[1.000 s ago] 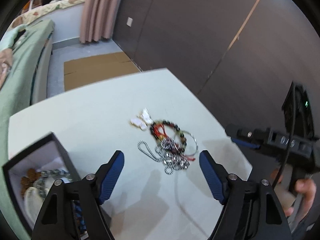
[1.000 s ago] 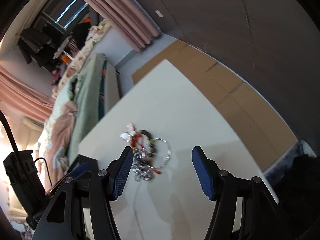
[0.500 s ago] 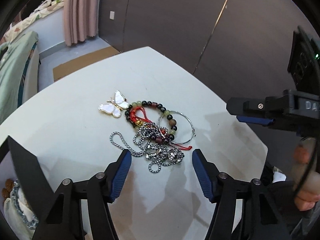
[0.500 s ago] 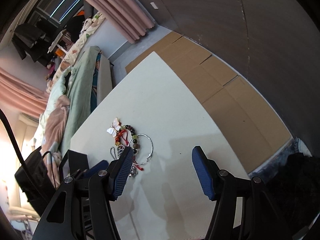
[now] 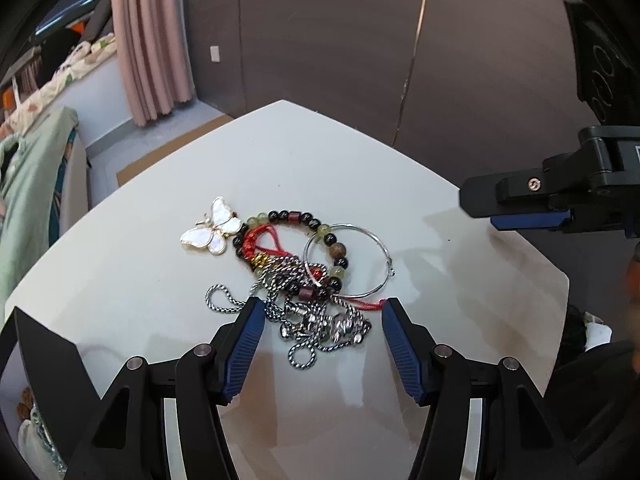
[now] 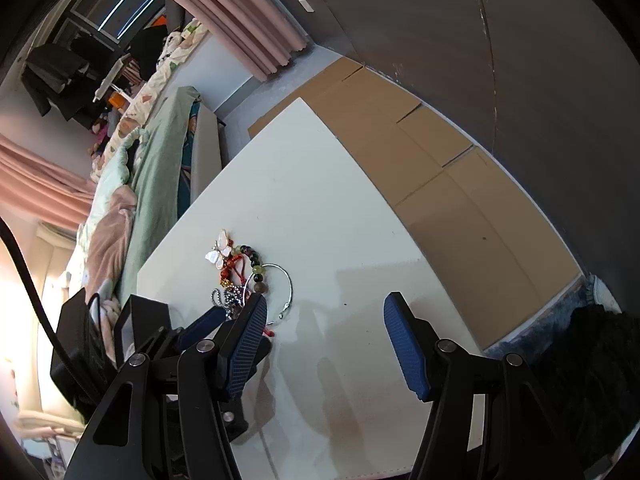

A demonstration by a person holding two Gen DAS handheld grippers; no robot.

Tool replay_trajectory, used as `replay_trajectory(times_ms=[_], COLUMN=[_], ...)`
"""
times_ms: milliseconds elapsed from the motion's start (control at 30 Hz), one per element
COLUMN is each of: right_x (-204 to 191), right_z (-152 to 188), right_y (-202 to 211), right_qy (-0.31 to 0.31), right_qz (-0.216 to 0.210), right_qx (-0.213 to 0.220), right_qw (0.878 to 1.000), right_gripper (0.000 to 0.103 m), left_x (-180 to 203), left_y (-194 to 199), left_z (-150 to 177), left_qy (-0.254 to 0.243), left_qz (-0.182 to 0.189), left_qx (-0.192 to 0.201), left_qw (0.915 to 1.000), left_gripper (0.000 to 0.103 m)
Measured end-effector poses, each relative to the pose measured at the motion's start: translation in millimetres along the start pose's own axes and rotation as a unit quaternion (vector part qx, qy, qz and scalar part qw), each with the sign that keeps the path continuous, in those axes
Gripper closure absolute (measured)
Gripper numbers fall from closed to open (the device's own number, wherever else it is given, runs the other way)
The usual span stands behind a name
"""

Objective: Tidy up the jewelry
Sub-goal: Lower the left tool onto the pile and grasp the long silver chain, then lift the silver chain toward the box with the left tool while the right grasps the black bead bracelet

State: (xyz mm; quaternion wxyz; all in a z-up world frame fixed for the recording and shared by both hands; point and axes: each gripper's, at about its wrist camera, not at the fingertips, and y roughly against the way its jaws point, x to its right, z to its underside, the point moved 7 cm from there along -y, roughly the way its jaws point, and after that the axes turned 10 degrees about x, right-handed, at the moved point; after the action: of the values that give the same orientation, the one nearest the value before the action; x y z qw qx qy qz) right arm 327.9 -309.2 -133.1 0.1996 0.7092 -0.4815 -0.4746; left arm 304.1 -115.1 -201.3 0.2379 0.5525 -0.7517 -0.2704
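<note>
Silver rope chain (image 5: 320, 326), limp and tangled, lies below beaded bracelet (image 5: 304, 252) on table (image 5: 120, 280); left gripper (image 5: 322, 314) closing, astride it, untouched; likely light, snaggy | right wrist: right gripper (image 6: 324, 312) apart, empty, right of bracelet.

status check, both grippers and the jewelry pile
Left gripper closing around silver chain, pads not touching. Right gripper open, empty. Chain tangled with beaded bracelet and red cord.

Dark wall (image 5: 320, 40), pink curtain (image 5: 152, 40), cardboard-covered floor (image 6: 460, 184).
</note>
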Motion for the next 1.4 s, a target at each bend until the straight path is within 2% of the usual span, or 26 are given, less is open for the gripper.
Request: replay_trajectory(times_ms=[67,167,300,533,767,900,1233,1400], right_x=[-1.1,-2.3,-3.3,-8.4,-16.4,-22.7,-53.9,-63.0], right_z=[0.9,2.1,2.9,3.0,3.3,2.6,4.4,5.1], right_y=[-2.2,-6.5,-11.3,-16.1,-18.7,-20.6,-35.6,-47.9], right_qy=[0.003,0.007,0.012,0.020,0.028,0.035,0.057,0.053], right_qz=[0.003,0.008,0.019,0.025,0.019,0.014,-0.014,-0.030], right_qx=[-0.003,-0.007,-0.008,-0.005,-0.002,-0.001,-0.007,-0.023], right_qw=[1.000,1.000,1.000,0.999,0.999,0.999,0.998,0.998], right_gripper=[0.041,0.041,0.041,0.041,0.041,0.041,0.043,0.060], left_x=[-1.4,-9.7,-18.9,-26.3,-47.5,-53.9,-69.5,-79.8], left_y=[-0.5,1.2,6.8,32.2,60.6,82.0,129.9,158.6], left_z=[-1.5,-2.2,-1.7,-14.7,-31.6,-47.2,-75.5,-89.0], left_qy=[0.001,0.024,0.058,0.072,0.112,0.116,0.128,0.120], left_qz=[0.000,0.013,0.041,0.048,0.056,0.058,0.043,0.017], left_qx=[0.002,0.002,-0.006,0.025,0.063,0.095,0.146,0.162], left_qw=[1.0000,0.9996,0.9975,0.9959,0.9900,0.9870,0.9800,0.9793], left_gripper=[0.060,0.088,0.096,0.096,0.096,0.096,0.096,0.096])
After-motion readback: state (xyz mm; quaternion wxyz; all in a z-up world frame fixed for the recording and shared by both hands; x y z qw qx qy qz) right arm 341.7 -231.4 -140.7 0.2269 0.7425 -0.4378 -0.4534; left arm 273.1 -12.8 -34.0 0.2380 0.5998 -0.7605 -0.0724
